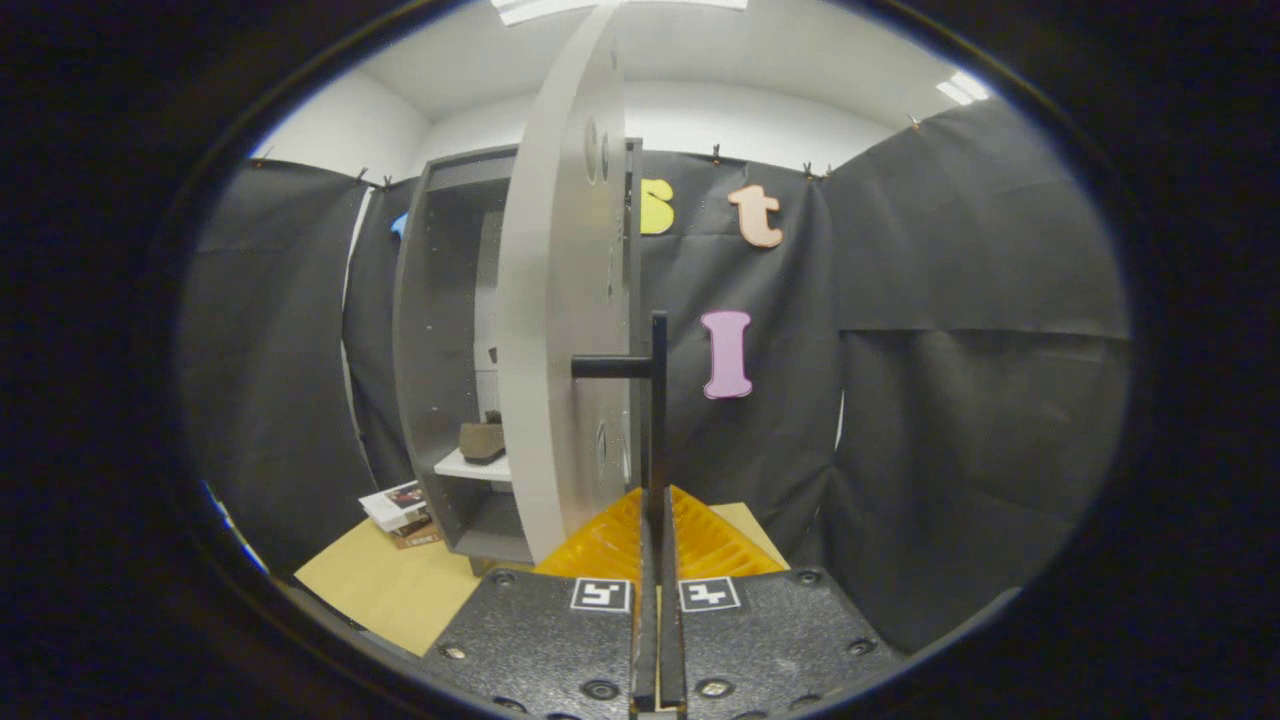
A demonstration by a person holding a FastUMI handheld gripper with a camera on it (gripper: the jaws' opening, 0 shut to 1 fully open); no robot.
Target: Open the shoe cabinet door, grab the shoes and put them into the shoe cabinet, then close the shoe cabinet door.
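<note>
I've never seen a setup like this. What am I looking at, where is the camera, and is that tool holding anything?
This is a hand-held gripper, a two-fingered tool that a person carries; there is no robot arm. A wide-angle camera rides on it and looks forward along its fingers, which is why everything curves. The fingers are closed on the black handle of the shoe cabinet door, which stands open, edge-on to the camera. Behind the door is the grey shoe cabinet, with one brown shoe on its white shelf. Beside the cabinet a small stack of books lies on the tan floor. Black cloth forms the booth's walls.
</note>
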